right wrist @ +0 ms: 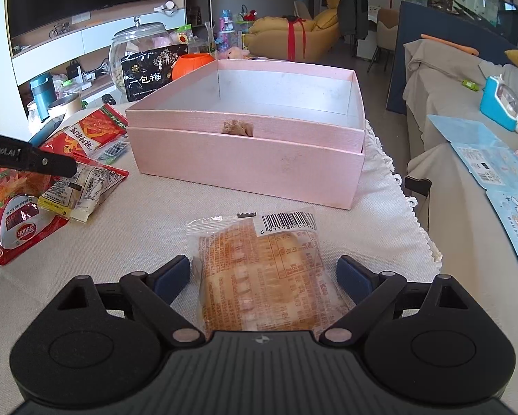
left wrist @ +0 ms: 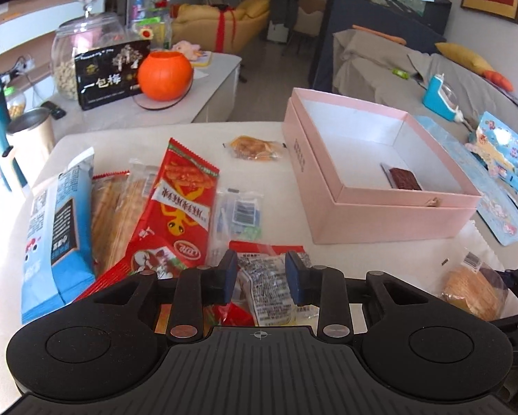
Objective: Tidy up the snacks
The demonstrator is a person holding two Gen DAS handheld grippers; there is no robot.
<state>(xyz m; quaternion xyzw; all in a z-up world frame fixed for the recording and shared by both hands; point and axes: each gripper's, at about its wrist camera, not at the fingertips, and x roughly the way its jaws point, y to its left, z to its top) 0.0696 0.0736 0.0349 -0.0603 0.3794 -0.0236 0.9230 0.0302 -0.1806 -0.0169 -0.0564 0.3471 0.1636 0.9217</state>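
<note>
An open pink box (left wrist: 390, 214) stands on the table with one brown wrapped bar (left wrist: 404, 178) inside; it also shows in the right wrist view (right wrist: 245, 162). My left gripper (left wrist: 261, 278) is partly open, its pads either side of a clear snack packet (left wrist: 272, 287) with printed text, not squeezing it. My right gripper (right wrist: 263, 276) is open wide around a clear-wrapped bread packet (right wrist: 259, 276) lying on the cloth; the pads stand apart from it. That bread also shows in the left wrist view (left wrist: 473, 290).
A pile of snacks lies left: a red bag (left wrist: 176, 207), a blue bag (left wrist: 56, 228), a biscuit pack (left wrist: 110, 214). A small pastry packet (left wrist: 253, 147) lies farther back. The left gripper's arm (right wrist: 27, 159) crosses the right view. A sofa (right wrist: 466, 103) is at right.
</note>
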